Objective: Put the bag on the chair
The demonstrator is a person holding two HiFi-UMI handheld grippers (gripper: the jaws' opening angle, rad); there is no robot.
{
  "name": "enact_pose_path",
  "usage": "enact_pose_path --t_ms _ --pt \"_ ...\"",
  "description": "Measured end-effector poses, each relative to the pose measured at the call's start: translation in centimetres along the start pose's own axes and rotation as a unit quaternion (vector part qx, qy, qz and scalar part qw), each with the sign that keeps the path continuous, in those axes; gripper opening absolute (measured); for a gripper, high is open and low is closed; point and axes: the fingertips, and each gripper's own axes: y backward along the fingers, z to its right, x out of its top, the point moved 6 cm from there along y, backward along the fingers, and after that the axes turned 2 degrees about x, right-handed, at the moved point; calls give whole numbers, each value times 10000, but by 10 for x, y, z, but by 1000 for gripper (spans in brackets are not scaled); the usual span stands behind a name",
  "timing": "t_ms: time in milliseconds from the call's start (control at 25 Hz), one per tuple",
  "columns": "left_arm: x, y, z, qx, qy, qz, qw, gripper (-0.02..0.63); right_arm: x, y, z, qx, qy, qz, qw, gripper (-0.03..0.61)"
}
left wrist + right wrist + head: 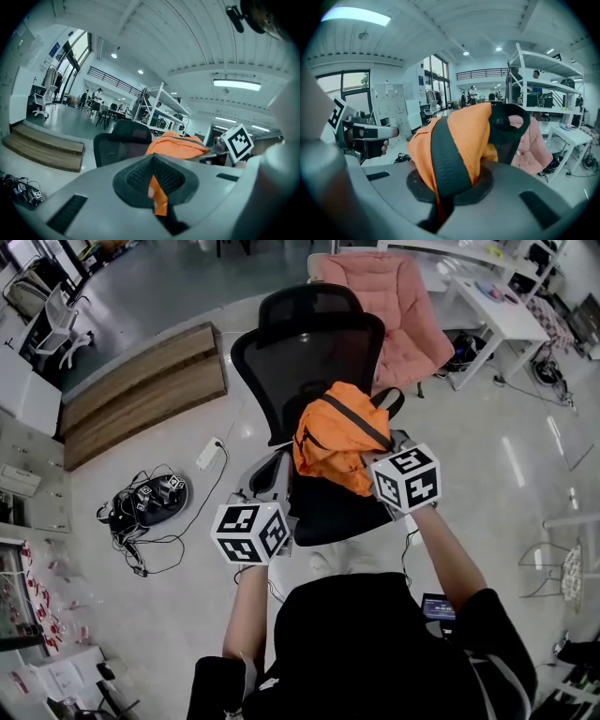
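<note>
An orange bag (pixel 333 437) with black straps hangs just above the seat of a black mesh office chair (pixel 309 343), held between both grippers. My left gripper (pixel 287 486) is at the bag's lower left. In the left gripper view the left gripper (pixel 157 199) is shut on a fold of orange fabric, with the bag (pixel 180 142) and the chair back (pixel 117 143) beyond. My right gripper (pixel 372 468) is at the bag's right side. In the right gripper view the right gripper (pixel 443 197) is shut on the bag (pixel 464 131) and its black strap (pixel 446 159).
A pink padded armchair (pixel 394 306) stands right behind the office chair. A wooden step (pixel 141 390) lies at the left. A power strip (pixel 208 454) and a dark device with cables (pixel 150 502) lie on the floor. A white table (pixel 497 315) stands at the far right.
</note>
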Motion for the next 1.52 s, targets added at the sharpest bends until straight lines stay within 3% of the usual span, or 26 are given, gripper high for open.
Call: enact_pose_path --t_ms 400,720,1040,1520 --pt "-7 -63 -14 161 124 -342 9992 8 -18 -48 40 338 192 -659 9971 6" --pt "-28 -111 -23 350 357 -704 9963 8 -40 -94 75 673 520 -1279 9881 6" --pt "-61 -144 -39 681 686 -1054 9897 8 -72 -142 99 1128 926 -1924 9704 6" --pt "-109 -168 -77 1092 1236 -1450 9756 8 -110 -206 93 1827 1481 -2630 9357 6"
